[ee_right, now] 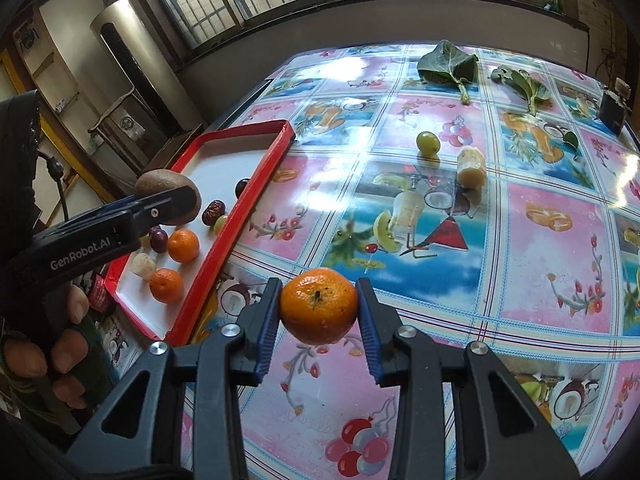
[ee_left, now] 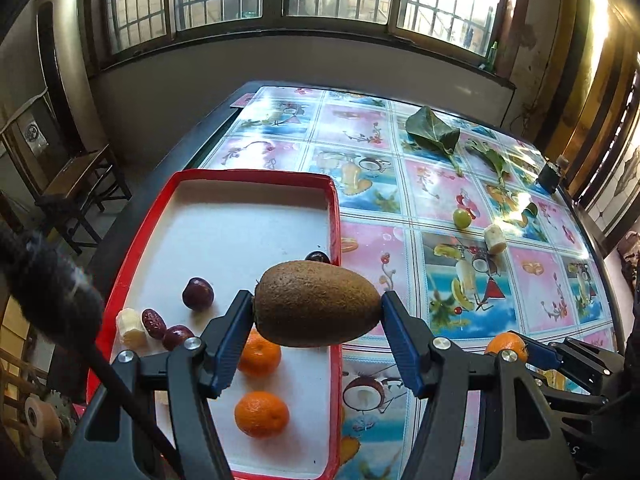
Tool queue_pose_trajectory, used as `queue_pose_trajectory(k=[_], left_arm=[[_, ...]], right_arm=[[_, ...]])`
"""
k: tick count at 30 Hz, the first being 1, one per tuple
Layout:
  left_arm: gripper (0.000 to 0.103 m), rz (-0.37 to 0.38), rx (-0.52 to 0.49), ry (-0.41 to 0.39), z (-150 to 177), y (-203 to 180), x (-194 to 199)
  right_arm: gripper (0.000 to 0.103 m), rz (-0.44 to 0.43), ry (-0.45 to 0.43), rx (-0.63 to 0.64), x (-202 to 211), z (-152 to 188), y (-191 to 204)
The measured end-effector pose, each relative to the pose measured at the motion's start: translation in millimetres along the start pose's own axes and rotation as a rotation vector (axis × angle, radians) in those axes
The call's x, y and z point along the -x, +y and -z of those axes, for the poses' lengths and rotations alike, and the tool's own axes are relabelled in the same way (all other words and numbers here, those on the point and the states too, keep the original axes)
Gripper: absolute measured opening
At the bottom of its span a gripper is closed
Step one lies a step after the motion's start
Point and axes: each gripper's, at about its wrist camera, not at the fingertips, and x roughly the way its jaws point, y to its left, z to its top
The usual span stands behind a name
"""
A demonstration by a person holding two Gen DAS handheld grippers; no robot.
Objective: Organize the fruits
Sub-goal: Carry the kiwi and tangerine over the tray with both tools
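My table [ee_right: 540, 248], under a glossy fruit-print cover, carries the red-rimmed tray [ee_left: 335, 216] along its left side. On the tray's white floor lie two tangerines [ee_left: 261, 413], dark plums [ee_left: 197, 293], red dates [ee_left: 154, 323] and a pale banana piece [ee_left: 130, 326].

My left tool [ee_left: 317, 305] is held level above the tray's right rim, fingers pointing toward the window. Its jaws are spread wide and pressed against the two ends of a brown kiwi [ee_left: 316, 304], which hangs crosswise between them, clear of the tray floor. The right wrist view shows my left hand [ee_right: 60, 344] wrapped round that tool's handle, fingers curled.

My right tool [ee_right: 319, 307] is held just right of the tray's near corner, above the table cover. Its jaws are closed part-way on a tangerine [ee_right: 319, 307], stem scar facing the camera.

Farther out on the table rest a second banana piece [ee_right: 472, 168], a green grape [ee_right: 428, 142] near it, and two green leaves [ee_right: 446, 64] by the far edge.
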Motion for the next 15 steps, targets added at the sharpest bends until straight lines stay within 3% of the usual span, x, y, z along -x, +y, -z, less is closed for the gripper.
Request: queue_pose_trajectory(k=[15], left_arm=[[0.064, -0.040, 0.055, -0.007, -7.1, 40.2, -6.6]], right_arm=[[0.039, -0.030, 0.029, 0.049, -29.6, -19.6, 27.8]])
